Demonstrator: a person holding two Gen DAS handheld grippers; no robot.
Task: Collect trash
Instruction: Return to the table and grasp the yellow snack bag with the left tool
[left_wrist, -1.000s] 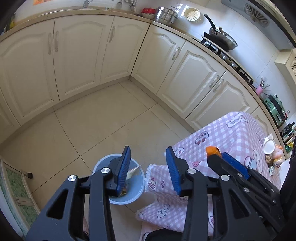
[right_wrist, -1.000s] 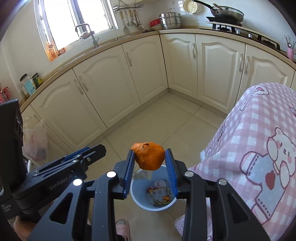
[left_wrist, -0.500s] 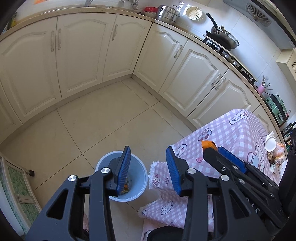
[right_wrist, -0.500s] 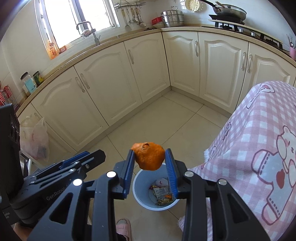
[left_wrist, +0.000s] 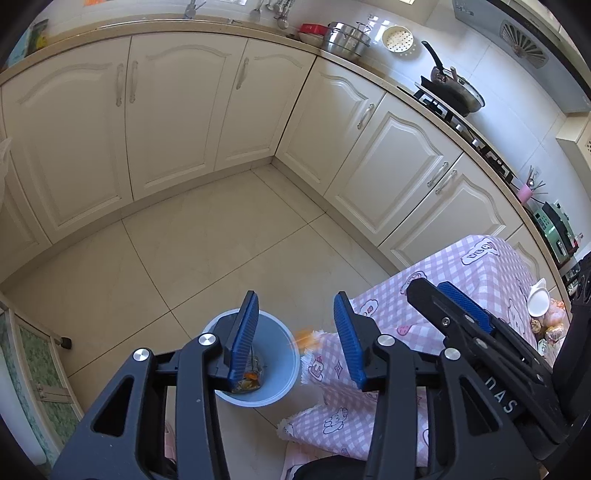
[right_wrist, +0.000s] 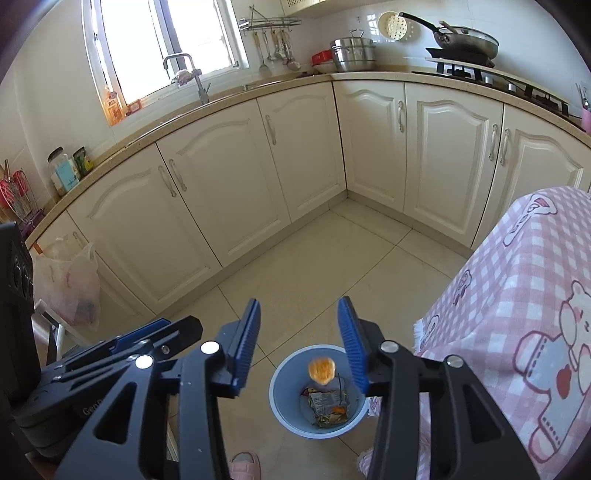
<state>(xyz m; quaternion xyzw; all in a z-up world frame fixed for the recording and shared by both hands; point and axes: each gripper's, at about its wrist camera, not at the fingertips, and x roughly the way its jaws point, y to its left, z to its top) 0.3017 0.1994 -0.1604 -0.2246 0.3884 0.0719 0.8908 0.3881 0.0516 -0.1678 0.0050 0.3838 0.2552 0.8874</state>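
Observation:
A blue bin (right_wrist: 291, 417) stands on the tiled floor beside the table, with wrappers (right_wrist: 327, 404) in its bottom. An orange peel (right_wrist: 322, 370) is in mid-air over the bin, free of my right gripper (right_wrist: 300, 343), whose jaws are opening with nothing between them. From the left wrist the peel is an orange blur (left_wrist: 306, 336) at the bin's rim (left_wrist: 284, 334). My left gripper (left_wrist: 293, 339) hangs above the bin, jaws opening a little and empty. The right gripper (left_wrist: 461, 314) also shows at the right of the left wrist view.
A table under a pink checked cloth (right_wrist: 524, 295) stands right of the bin, with a white dish (left_wrist: 537, 301) and snacks on its far end. Cream cabinets (right_wrist: 229, 192) line the walls. A plastic bag (right_wrist: 72, 288) hangs at the left. A pink slipper (right_wrist: 245, 463) lies near the bin.
My right gripper let go of the orange peel, which now falls toward the bin. The left gripper has hardly moved.

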